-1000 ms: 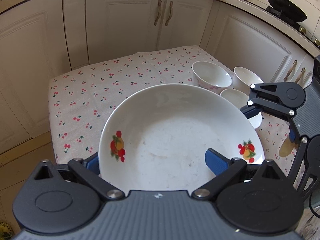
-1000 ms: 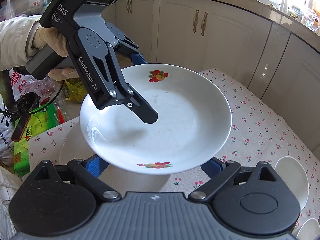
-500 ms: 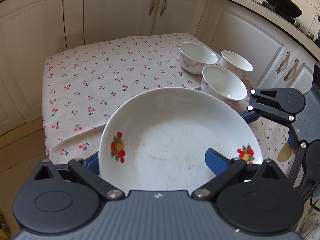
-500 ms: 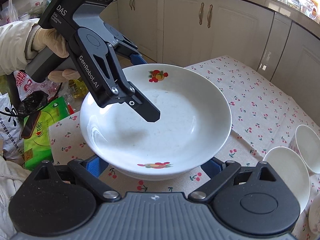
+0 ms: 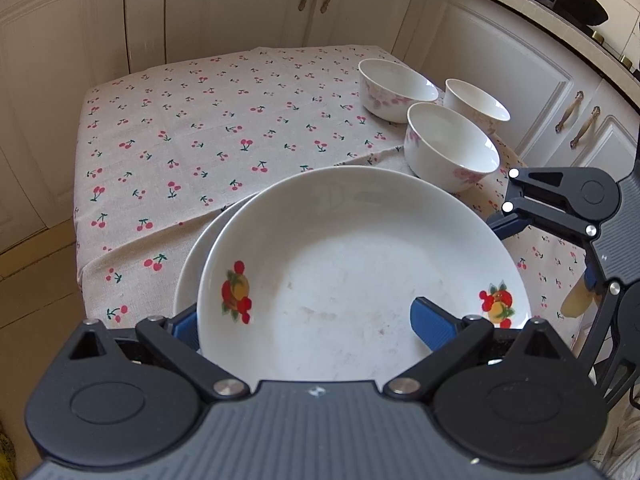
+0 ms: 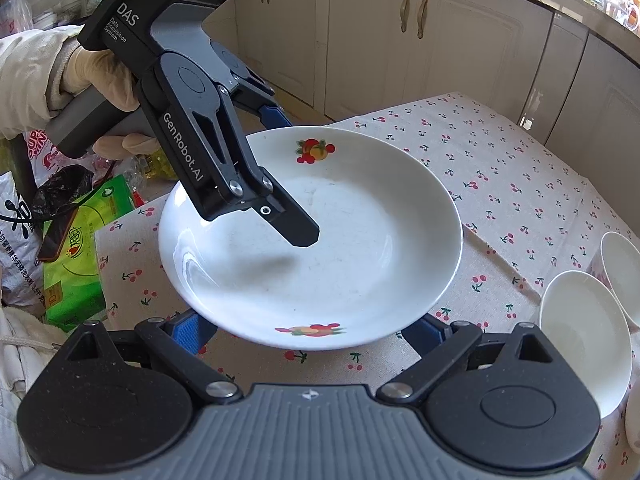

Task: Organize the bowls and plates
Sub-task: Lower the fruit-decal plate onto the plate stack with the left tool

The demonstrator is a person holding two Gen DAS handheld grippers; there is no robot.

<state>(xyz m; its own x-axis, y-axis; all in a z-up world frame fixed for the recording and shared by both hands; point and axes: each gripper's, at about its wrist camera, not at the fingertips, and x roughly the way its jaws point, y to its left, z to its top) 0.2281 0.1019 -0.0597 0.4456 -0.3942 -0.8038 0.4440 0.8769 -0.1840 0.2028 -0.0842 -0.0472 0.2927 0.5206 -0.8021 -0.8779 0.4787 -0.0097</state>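
Your left gripper [image 5: 308,320] fingers pinch the near rim of the fruit-print plate [image 5: 360,272] — one finger [image 5: 432,322] on top, one beneath. Your right gripper [image 6: 312,330] fingers sit spread under its opposite edge. Plate hovers over a second plate [image 5: 192,276] on the cherry-cloth worktop [image 5: 192,140] — three bowls [image 5: 452,152] beyond.

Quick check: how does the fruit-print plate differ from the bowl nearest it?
The fruit-print plate is wide and shallow; the nearest bowl is narrower and deep. The plate carries red-and-yellow fruit prints inside; the bowl has pink marks outside. The plate is clamped in the left gripper; the bowl stands free on the tablecloth. Both are white and upright.
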